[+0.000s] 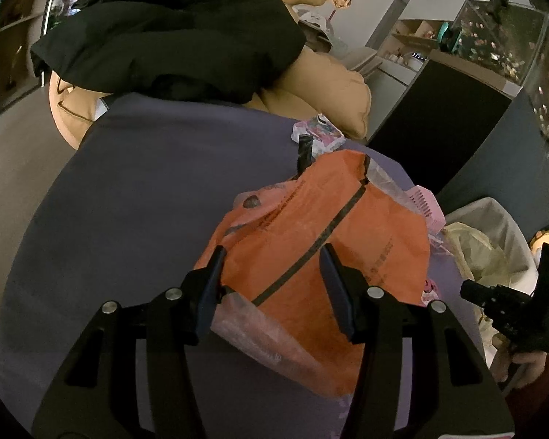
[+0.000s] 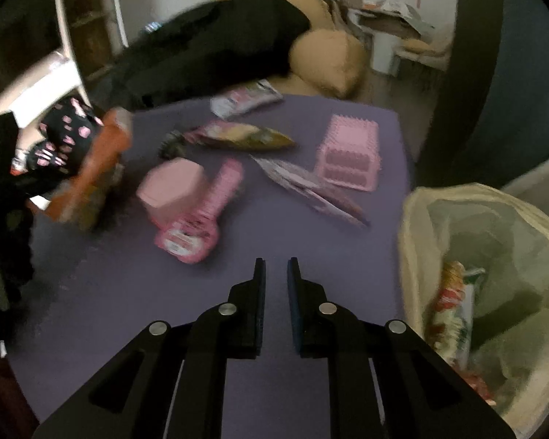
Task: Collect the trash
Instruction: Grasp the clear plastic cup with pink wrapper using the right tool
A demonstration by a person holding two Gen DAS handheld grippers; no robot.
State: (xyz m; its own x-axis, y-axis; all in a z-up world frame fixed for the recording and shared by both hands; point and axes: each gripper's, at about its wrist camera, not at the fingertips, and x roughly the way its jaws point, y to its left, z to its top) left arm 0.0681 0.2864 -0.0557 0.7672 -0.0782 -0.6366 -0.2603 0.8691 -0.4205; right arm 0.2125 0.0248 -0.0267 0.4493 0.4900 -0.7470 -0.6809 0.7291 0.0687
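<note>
An orange plastic bag [image 1: 311,241] fills the gap between the fingers of my left gripper [image 1: 273,248], which is shut on it; in the right wrist view the bag [image 2: 99,168] hangs at the left, just above the purple table [image 2: 128,292]. My right gripper [image 2: 276,260] hovers over bare table near the front edge, its jaws a narrow gap apart with nothing between them. Ahead of it lie a brown-and-pink wrapper [image 2: 238,135], a white-and-pink wrapper [image 2: 245,100] and a flat purple wrapper [image 2: 311,186]. A bin lined with a pale bag [image 2: 475,256] stands at the right with a colourful wrapper [image 2: 454,307] inside.
A pink spiked box [image 2: 347,153], a pink pot [image 2: 172,186] and a pink brush-shaped toy [image 2: 197,226] lie on the table. A black garment [image 1: 172,36] drapes over tan cushions [image 1: 329,87] at the back. Dark cabinets [image 1: 439,109] stand at the right.
</note>
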